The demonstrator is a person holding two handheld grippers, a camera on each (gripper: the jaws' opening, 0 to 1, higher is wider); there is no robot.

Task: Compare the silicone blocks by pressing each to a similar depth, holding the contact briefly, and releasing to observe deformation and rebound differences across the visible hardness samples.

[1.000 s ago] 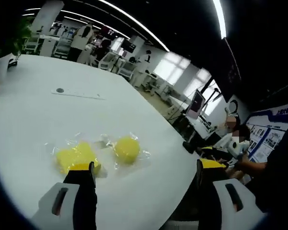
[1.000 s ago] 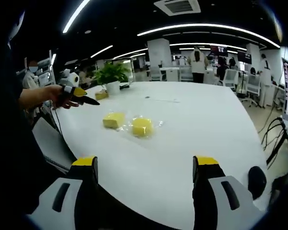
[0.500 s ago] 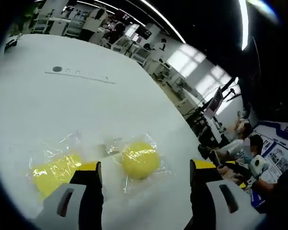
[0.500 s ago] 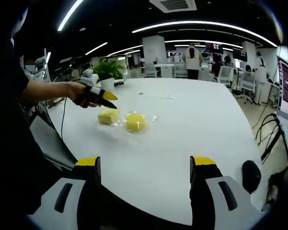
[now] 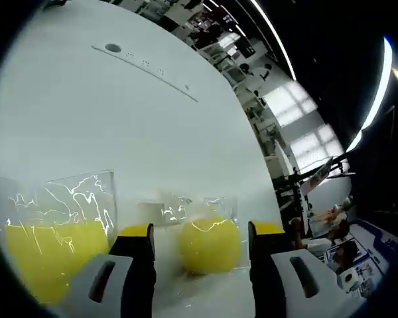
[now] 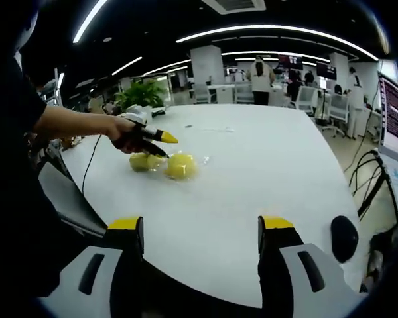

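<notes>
Since a second ago the left tongs [image 5: 200, 242] have come down close over the two wrapped samples, which now loom large in the left gripper view; the right tongs [image 6: 200, 232] have hardly shifted. In the left gripper view the jaws stand apart on either side of the round yellow block [image 5: 209, 244], which lies in its clear wrapper between the yellow tips; whether either tip touches it cannot be told. Just to the left, outside the jaws, lies the squarer yellow block [image 5: 50, 258] in its glossy wrapper [image 5: 66, 199]. Both rest on the white worktop [image 5: 119, 119].

In the right gripper view the right tongs hang open above the near edge of the worktop, gripping nothing. Farther out, a person's hand [image 6: 123, 136] holds the left tongs at the two yellow blocks. A potted plant [image 6: 140, 96] stands at the far edge, with people beyond.
</notes>
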